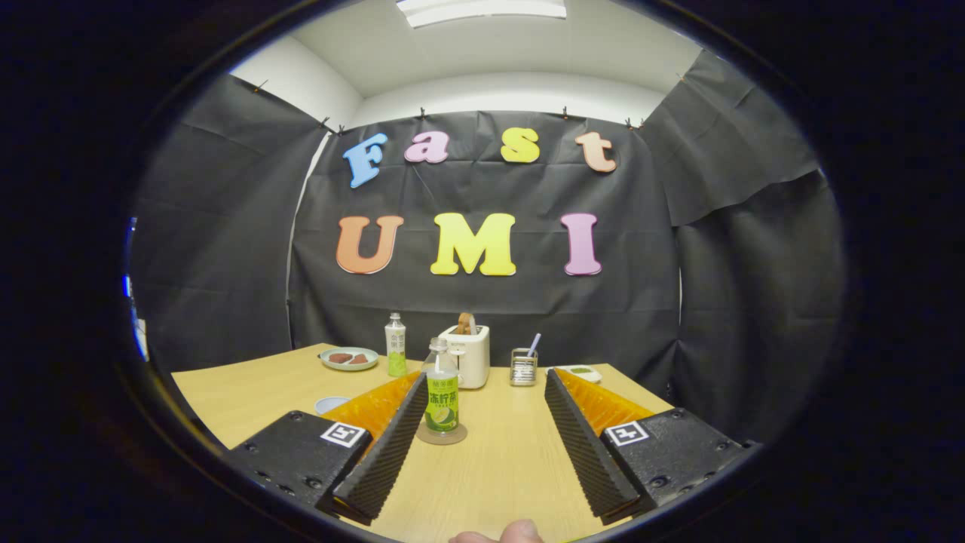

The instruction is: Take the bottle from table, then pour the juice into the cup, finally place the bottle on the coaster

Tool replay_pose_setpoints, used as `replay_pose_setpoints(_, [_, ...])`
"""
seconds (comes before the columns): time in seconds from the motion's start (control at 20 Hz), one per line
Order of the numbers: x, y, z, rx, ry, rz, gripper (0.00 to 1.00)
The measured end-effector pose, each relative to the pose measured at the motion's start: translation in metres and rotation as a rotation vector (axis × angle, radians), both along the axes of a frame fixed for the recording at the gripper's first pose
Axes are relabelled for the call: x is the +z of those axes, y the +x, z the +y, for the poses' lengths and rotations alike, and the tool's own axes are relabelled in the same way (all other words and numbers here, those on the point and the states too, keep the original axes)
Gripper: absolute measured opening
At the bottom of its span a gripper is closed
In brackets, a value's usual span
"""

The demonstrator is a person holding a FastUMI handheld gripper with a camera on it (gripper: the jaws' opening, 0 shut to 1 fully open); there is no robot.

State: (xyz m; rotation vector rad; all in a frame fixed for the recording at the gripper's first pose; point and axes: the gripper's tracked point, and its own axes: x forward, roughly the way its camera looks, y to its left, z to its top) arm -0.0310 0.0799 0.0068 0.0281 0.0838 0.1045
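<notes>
Already the bottle (442,400) stands upright on the coaster (442,435), between the fingertips but hard by the left finger, with the gripper (482,385) wide open, holding nothing.

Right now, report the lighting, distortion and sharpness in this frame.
Gripper view: even light from a ceiling panel; fisheye bends the table edges; the bottle on its coaster is sharp between the open gripper fingers; a fingertip nearest the lens is soft.
</notes>
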Motion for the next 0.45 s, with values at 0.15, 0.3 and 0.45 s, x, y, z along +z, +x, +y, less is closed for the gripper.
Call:
replay_pose_setpoints(0.15, [-0.0016,0.0030,0.0020,0.002,0.006,0.005,1.00])
replay_pose_setpoints(0.3, [-0.0027,0.0044,0.0023,0.003,0.012,0.006,1.00])
replay_pose_setpoints(0.45, [-0.0045,0.0054,0.0037,0.003,0.027,0.005,1.00])
